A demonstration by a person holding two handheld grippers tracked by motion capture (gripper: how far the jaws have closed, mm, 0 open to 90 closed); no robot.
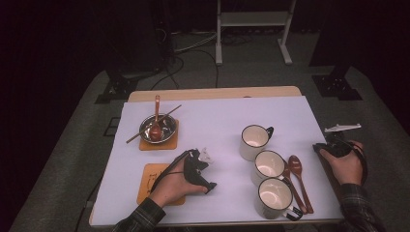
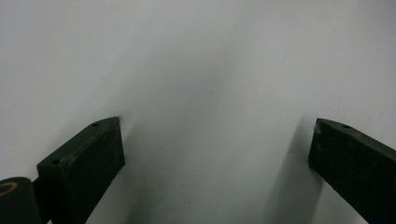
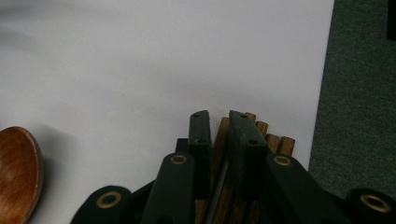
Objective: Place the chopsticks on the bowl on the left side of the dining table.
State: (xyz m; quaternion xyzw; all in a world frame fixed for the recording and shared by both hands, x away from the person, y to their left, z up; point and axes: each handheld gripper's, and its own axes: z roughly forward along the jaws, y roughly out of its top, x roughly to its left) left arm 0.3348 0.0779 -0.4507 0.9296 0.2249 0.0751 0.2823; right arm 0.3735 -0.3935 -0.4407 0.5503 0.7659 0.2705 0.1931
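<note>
In the high view, the person's checked sleeves (image 1: 140, 220) come in at the bottom edge. The left hand (image 1: 169, 186) rests on an orange coaster (image 1: 150, 174) and holds the left gripper (image 1: 199, 170) low over the white sheet that covers the table (image 1: 212, 116). To the right, three white mugs (image 1: 270, 166) stand in a slanted row, with two wooden spoons (image 1: 297, 179) lying just beside the nearer two. At the far left, a steel bowl (image 1: 157, 128) sits on a second coaster, with a spoon and a stick in it. The right hand (image 1: 345, 164) holds the right gripper (image 1: 333, 145) at the table's right edge, well apart from the left one.

In the left gripper view, the left gripper (image 2: 217, 126) has its fingers (image 2: 88, 158) spread wide, with bare white sheet between them and nothing gripped.

In the right gripper view, the right gripper (image 3: 220, 116) has its fingers (image 3: 201, 140) drawn almost together, pinching one of the wooden chopsticks (image 3: 222, 140). The other sticks of the bundle lie side by side under and beside the right-hand finger, their ends near the white sheet's edge, where the grey floor (image 3: 364, 116) begins. The bowl of a spoon (image 3: 18, 172) shows at the lower left, apart from the gripper.
</note>
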